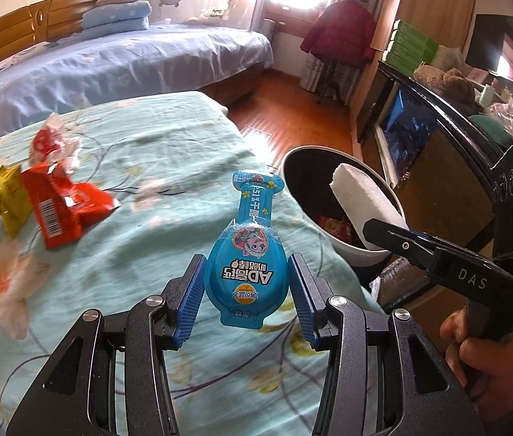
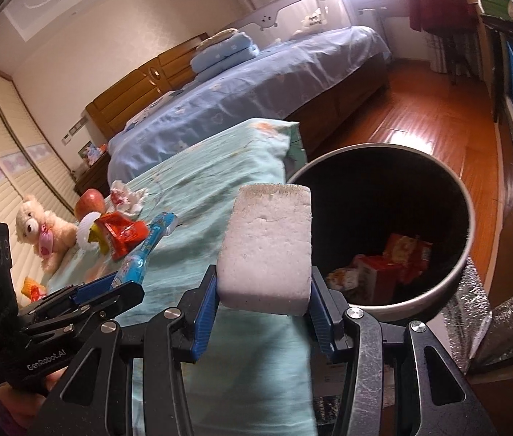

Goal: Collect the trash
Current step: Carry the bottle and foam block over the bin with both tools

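Each hand-held gripper is a black metal frame with triangular cut-outs, round silver screw heads at its pivots and two ribbed blue finger pads. In the left wrist view the left hand-held gripper point(image 1: 246, 292) fills the 6 o'clock edge, while the right hand-held gripper point(image 1: 383, 230) at 3 o'clock bears white letters "DAS" and a small green light. The right wrist view shows "GenRobot.AI" printed in white at 8 o'clock.

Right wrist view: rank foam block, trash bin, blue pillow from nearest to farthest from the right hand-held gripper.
1. Foam block: clamped in the right hand-held gripper.
2. Trash bin: just ahead, on the right.
3. Blue pillow: far back on the blue bed.
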Demonstrator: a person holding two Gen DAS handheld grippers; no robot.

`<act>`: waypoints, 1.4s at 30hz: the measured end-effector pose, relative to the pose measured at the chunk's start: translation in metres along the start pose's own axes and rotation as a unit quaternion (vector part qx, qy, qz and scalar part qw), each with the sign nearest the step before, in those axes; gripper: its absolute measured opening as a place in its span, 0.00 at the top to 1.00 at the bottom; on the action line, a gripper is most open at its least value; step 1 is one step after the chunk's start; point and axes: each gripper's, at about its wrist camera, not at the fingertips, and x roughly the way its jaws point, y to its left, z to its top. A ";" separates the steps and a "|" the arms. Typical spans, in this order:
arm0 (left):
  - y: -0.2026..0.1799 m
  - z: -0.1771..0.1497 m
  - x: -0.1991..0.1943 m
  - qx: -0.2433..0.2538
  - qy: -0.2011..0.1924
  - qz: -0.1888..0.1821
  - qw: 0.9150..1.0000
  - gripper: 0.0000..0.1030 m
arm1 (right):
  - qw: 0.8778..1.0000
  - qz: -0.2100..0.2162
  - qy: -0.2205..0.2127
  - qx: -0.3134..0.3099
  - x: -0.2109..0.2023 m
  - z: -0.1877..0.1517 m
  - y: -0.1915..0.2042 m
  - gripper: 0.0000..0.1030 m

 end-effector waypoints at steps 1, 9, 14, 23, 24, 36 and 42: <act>-0.002 0.001 0.002 0.001 0.002 -0.001 1.000 0.56 | 1.000 -0.003 -0.001 0.002 0.000 0.001 -0.004 0.54; -0.019 0.012 0.021 0.016 0.012 -0.006 1.000 0.56 | 1.000 -0.022 -0.005 0.016 -0.001 0.007 -0.029 0.54; -0.032 0.020 0.032 0.027 0.018 -0.009 0.999 0.56 | 0.999 -0.030 -0.005 0.018 0.001 0.013 -0.039 0.54; -0.044 0.032 0.046 0.040 0.023 -0.014 0.999 0.56 | 0.999 -0.043 0.003 0.021 0.010 0.021 -0.058 0.54; -0.045 0.033 0.047 0.041 0.023 -0.014 0.999 0.56 | 0.999 -0.045 0.003 0.022 0.010 0.022 -0.060 0.54; -0.058 0.043 0.063 0.050 0.030 -0.019 0.998 0.56 | 0.998 -0.053 0.008 0.032 0.020 0.031 -0.078 0.54; -0.062 0.047 0.067 0.051 0.032 -0.021 0.998 0.56 | 0.998 -0.055 0.011 0.035 0.024 0.037 -0.085 0.54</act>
